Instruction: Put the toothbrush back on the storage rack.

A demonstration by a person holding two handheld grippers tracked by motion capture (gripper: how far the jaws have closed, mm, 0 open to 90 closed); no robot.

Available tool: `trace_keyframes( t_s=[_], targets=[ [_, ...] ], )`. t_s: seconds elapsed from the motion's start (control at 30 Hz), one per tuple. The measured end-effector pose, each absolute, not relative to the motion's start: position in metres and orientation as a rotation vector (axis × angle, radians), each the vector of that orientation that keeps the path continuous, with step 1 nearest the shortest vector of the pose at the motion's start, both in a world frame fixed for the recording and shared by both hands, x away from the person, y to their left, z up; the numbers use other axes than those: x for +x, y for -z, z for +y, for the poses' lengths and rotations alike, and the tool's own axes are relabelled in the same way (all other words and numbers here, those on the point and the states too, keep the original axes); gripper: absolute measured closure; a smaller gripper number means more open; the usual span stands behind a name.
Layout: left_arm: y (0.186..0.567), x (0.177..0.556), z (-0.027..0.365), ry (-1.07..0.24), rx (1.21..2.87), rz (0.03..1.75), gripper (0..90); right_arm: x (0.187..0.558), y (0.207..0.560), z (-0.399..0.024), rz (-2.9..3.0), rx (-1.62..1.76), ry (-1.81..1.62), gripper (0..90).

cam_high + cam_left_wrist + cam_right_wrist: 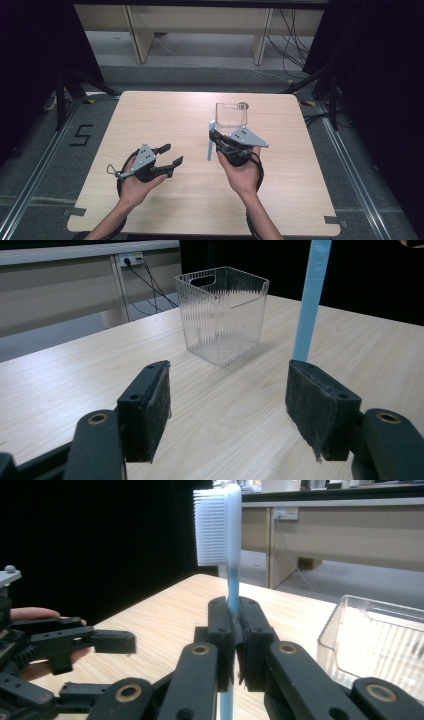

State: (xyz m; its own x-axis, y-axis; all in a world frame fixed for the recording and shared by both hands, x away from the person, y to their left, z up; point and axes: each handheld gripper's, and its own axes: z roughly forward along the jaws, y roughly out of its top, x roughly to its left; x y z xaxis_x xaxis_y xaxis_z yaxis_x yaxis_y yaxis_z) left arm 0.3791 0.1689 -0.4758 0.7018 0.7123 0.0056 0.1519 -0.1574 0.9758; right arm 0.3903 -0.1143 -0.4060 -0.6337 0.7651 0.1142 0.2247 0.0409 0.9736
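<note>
A clear bin (231, 115) is sitting far on the bench (165, 115); the left gripper (169, 154) is hovering, jaws wide and empty, while the right gripper (215, 136) is clamping a toothbrush (220, 525) upright, best lowered slowly into the bin.

My high camera sits above my side of the worktop (165, 115) and looks forward and down at all of it. My left gripper camera sits low between its jaws and faces the far edge, near the clear bin (222, 312). My right gripper camera looks leftward, very close. All three see the blue toothbrush (225, 545).
</note>
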Motion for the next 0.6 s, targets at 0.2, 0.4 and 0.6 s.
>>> trace_keyframes(
  t_s=[0.2,0.4,0.6],
  targets=[
    [0.476,0.374,0.175,-0.572,1.694,0.715,33.3,0.389,0.403,-0.123,1.869,1.013,-1.590,86.2],
    [0.479,0.371,0.183,-0.569,1.694,0.750,32.7,0.391,0.399,-0.133,1.836,1.021,-1.550,86.2],
    [0.483,0.370,0.191,-0.569,1.688,0.781,32.1,0.394,0.396,-0.138,1.834,1.028,-1.538,86.1]
  ],
)
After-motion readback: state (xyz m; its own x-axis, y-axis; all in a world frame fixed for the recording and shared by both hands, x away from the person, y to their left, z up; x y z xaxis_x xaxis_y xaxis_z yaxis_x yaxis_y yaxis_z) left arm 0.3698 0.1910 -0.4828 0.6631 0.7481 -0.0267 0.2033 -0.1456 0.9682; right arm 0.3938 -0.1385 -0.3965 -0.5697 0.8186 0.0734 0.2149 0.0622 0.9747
